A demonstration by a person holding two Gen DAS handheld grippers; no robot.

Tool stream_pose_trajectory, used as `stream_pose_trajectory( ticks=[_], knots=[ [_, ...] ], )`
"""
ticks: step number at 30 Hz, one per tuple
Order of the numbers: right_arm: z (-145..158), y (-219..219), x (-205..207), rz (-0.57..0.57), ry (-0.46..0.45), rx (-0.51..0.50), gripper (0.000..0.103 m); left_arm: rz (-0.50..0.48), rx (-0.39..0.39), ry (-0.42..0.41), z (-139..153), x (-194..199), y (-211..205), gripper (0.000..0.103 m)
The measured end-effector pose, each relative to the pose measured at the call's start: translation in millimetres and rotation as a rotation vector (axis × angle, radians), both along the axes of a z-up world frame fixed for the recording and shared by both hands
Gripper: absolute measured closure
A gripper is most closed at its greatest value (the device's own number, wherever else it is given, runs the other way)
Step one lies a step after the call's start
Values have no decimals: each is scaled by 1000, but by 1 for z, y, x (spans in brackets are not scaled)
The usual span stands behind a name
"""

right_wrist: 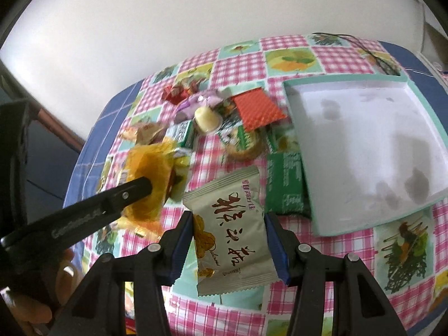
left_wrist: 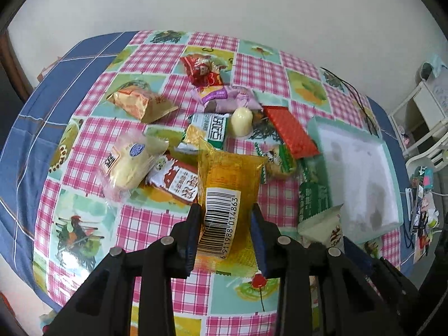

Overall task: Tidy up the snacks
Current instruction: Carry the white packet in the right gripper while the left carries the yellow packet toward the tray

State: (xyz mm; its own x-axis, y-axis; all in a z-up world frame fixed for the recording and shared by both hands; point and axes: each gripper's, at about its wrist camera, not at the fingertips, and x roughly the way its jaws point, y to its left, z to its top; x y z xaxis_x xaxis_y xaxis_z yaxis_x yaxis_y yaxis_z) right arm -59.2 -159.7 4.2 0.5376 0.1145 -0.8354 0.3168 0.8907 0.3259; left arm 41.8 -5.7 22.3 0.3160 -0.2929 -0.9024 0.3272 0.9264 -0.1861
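My left gripper pinches an amber barcoded packet by its lower half, lifted above the bench. The film looks slick and crinkly, so I judge it could slide out if I swing fast, and it would drop back among the loose snacks heaped in the middle of the checked cloth. My right gripper is closed on a pale olive sachet, gripped across its width; the sachet bows a little, so I expect a harder squeeze could crush whatever is inside. To the right lies the mint-rimmed tray, its white floor bare apart from grey smudges. A green wrapper touches its near wall, and I could snag it when lowering a packet.
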Motion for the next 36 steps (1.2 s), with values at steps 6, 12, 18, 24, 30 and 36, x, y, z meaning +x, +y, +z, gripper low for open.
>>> stream_pose_trajectory(
  ticks=[6, 12, 18, 24, 30, 36],
  knots=[
    [3, -22, 9, -75, 4, -59, 49, -51, -7, -8, -2, 2, -25, 68],
    [5, -61, 12, -192, -4, -57, 49, -129, 8, -25, -4, -1, -57, 68],
    [3, -99, 11, -290, -7, -39, 49, -190, 13, -78, 3, 1, -88, 68],
    [7, -134, 10, -370, -38, -41, 49, -258, 16, -120, 3, 2, -127, 68],
    [9, -165, 11, -438, -43, -84, 49, -316, 39, -132, -3, 4, -168, 68],
    [1, -197, 11, -508, -38, -107, 49, -349, 35, -140, -10, 8, -198, 68]
  ],
)
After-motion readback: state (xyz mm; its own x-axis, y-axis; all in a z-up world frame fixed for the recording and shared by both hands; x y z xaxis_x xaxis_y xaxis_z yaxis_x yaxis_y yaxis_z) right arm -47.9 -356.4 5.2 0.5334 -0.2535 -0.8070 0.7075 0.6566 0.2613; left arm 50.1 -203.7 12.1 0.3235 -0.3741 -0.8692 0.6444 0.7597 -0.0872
